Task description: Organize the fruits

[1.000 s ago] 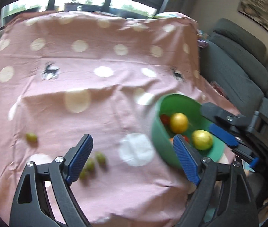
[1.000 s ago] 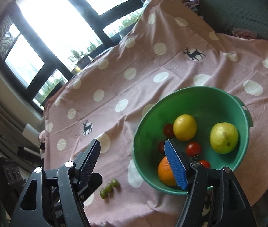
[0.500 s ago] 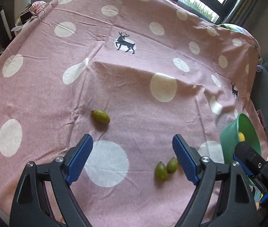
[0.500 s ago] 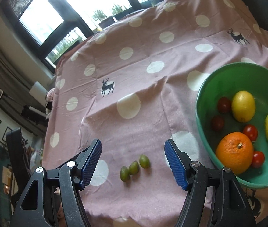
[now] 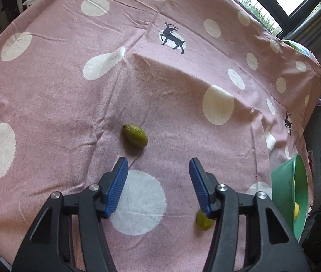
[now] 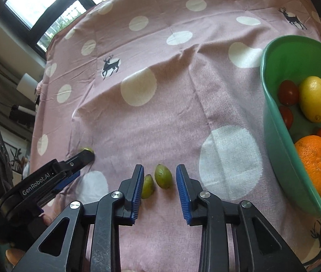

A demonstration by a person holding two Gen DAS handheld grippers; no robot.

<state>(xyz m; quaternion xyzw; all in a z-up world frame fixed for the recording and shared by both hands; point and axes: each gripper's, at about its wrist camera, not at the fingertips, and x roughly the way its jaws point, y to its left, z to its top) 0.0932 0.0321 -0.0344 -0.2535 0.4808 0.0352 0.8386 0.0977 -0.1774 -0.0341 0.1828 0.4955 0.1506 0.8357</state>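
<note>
Pink dotted tablecloth (image 5: 58,86): both tools swung off green bowl (image 6: 280,122). Left gripper (image 5: 158,181), open, nears lone olive (image 5: 135,135); right gripper (image 6: 158,188), open, probably brackets olive pair (image 6: 158,180). Pickups next.

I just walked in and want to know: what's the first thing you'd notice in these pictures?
The big green bowl at the right edge of the pink spotted tablecloth, with a bright orange, a lemon and red tomatoes inside. Then the small green fruits on the cloth: two side by side between the open right gripper fingers, and one alone just ahead of the open left gripper.
</note>
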